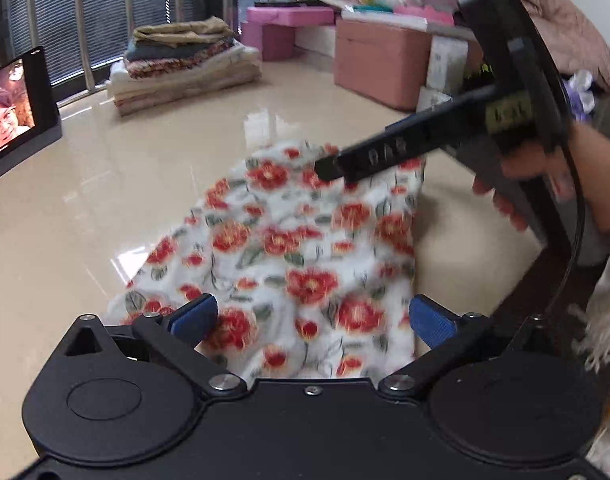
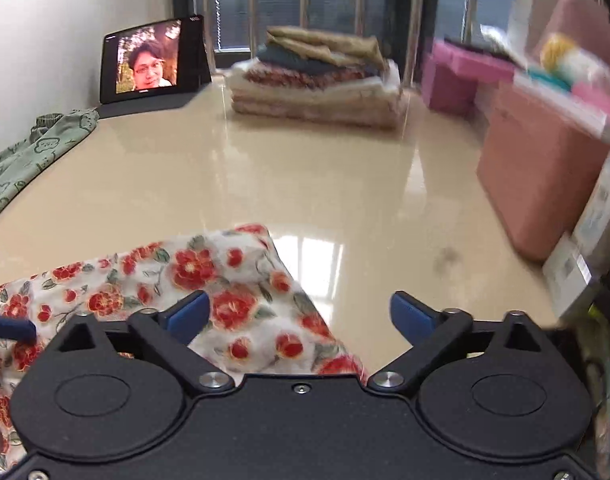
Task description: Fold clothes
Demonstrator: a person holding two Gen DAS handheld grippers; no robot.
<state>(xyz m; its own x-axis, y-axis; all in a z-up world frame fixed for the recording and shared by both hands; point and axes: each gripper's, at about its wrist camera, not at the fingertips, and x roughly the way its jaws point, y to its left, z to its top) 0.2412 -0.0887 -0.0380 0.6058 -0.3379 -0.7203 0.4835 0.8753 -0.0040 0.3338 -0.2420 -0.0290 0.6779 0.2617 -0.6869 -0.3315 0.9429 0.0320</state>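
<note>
Left wrist view: the left gripper (image 1: pixel 311 316) gapes wide and empty over the floral garment (image 1: pixel 297 256) lying on the beige surface (image 1: pixel 105 200) near its front edge

Right wrist view: the right gripper (image 2: pixel 301 314) gapes wide, empty, above the garment's right end

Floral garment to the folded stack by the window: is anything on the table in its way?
Nothing visible: bare glossy beige table lies between the white red-flowered garment and the stack of folded clothes.
</note>
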